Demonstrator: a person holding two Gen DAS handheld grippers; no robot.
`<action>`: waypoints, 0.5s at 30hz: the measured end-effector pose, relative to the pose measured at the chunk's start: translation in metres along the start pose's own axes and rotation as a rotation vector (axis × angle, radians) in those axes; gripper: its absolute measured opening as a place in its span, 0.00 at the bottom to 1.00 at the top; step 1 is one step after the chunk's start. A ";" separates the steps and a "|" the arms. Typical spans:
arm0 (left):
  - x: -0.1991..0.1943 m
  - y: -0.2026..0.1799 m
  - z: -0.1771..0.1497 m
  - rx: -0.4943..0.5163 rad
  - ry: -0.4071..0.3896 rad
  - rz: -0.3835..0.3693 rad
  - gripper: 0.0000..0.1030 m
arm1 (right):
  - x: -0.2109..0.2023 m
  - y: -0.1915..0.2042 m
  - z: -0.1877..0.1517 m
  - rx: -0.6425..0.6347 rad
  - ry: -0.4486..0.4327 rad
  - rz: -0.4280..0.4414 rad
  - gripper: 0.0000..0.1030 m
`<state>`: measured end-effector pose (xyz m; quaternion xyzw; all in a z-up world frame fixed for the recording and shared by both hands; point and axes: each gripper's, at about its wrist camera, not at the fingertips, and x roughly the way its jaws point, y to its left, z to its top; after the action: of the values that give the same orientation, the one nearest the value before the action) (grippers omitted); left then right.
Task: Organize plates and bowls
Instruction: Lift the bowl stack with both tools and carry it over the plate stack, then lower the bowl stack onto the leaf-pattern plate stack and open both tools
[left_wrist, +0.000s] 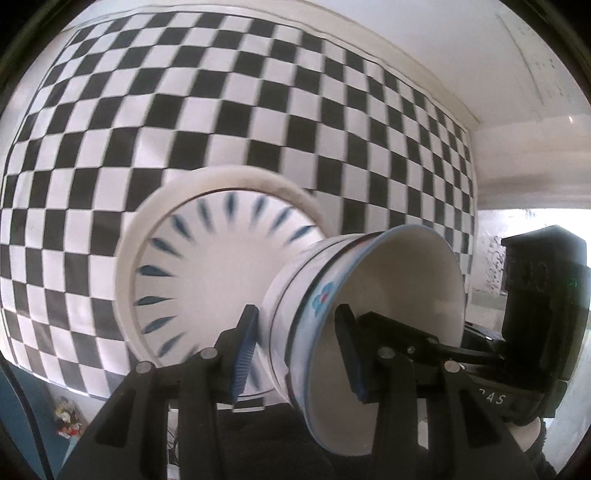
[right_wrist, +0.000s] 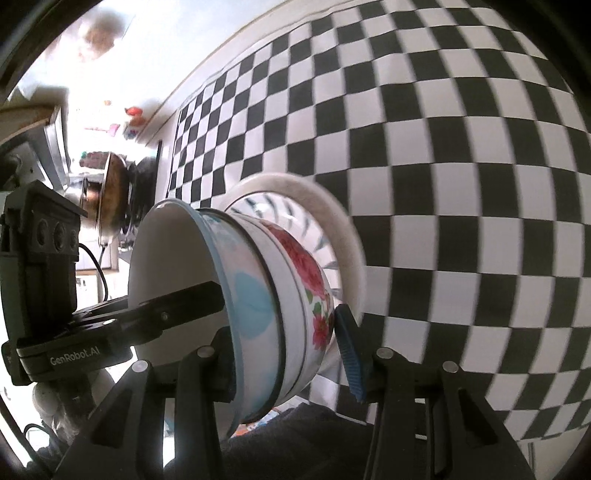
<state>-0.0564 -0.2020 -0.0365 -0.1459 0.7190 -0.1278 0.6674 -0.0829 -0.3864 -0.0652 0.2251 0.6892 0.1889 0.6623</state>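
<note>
Both grippers clamped on one stack of nested bowls: left gripper (left_wrist: 295, 350) with fingers astride the rim of the white, blue-rimmed top bowl (left_wrist: 399, 325), right gripper (right_wrist: 284, 350) gripping the opposite side across the rose-patterned bowl (right_wrist: 314, 291) beneath. Stack carried tilted, just above the white plate with blue dashes (left_wrist: 207, 273) on the checkered table (left_wrist: 258, 110). Best levelled first, both hands kept in step, centred over the plate, then lowered gently. Risk judged: bowls sliding apart if tilt grows.

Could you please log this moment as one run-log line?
left gripper: shut on bowl stack rim | right gripper: shut on opposite rim | plates: stacked on checkered cloth
</note>
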 end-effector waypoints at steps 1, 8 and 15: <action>0.000 0.006 0.000 -0.008 -0.002 0.002 0.37 | 0.006 0.004 0.000 -0.004 0.006 -0.003 0.45; 0.011 0.045 0.004 -0.056 -0.003 0.011 0.37 | 0.045 0.027 0.006 -0.035 0.038 -0.046 0.45; 0.014 0.060 0.008 -0.067 -0.015 0.013 0.37 | 0.061 0.033 0.008 -0.034 0.038 -0.065 0.44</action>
<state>-0.0519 -0.1523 -0.0730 -0.1646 0.7187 -0.0983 0.6684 -0.0745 -0.3249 -0.0977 0.1877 0.7054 0.1830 0.6585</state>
